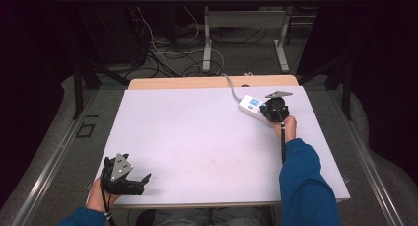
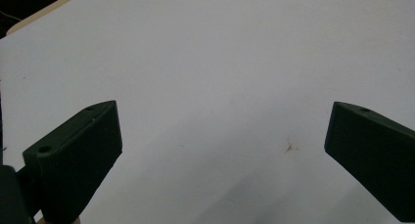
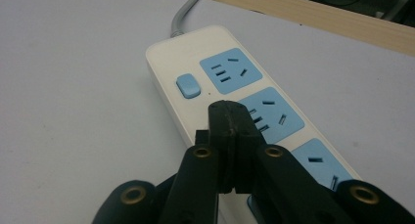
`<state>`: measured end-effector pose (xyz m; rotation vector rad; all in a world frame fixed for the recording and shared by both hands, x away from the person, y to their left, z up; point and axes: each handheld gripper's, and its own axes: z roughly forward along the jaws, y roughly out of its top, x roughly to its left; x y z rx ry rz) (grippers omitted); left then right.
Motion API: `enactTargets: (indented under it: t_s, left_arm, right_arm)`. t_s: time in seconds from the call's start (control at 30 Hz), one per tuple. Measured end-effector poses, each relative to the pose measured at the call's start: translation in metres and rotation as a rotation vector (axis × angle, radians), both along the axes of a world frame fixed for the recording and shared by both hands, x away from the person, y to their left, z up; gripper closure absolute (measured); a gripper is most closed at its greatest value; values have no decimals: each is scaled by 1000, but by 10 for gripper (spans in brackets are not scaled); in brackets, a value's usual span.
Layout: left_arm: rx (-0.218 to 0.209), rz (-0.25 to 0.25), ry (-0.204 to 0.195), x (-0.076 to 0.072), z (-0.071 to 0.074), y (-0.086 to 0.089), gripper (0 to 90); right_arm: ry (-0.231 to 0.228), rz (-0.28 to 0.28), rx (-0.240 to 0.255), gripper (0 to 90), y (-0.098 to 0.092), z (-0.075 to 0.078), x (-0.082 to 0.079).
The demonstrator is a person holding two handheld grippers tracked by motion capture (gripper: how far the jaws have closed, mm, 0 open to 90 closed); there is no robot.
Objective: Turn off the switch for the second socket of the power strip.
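Left tool [image 1: 129,179] jaws wide apart; right tool [image 3: 230,117] jaws pressed together.

No legible text (anywhere visible)

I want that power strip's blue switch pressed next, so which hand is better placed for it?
Right. The right gripper, jaws shut, hovers over the power strip near its switch; the left gripper sits open at the table's opposite near corner.

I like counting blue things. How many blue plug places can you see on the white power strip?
3 on the power strip: one beside the blue switch, one mid-strip past the shut right gripper, one nearest, partly hidden. More may be hidden.
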<state>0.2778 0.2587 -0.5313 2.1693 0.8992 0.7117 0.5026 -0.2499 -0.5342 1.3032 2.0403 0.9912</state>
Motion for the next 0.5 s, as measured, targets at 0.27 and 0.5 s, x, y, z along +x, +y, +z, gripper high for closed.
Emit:
enactTargets:
  t_s: [0.27,0.5]
  left_arm:
    - [1,-1,0,0,0,0,6]
    - [-7,4,-5,0,-1,-1,6]
  right_arm:
    - [21,-24,1,900,0,-5,2]
    - [13,-17,8,900,-1,-6,3]
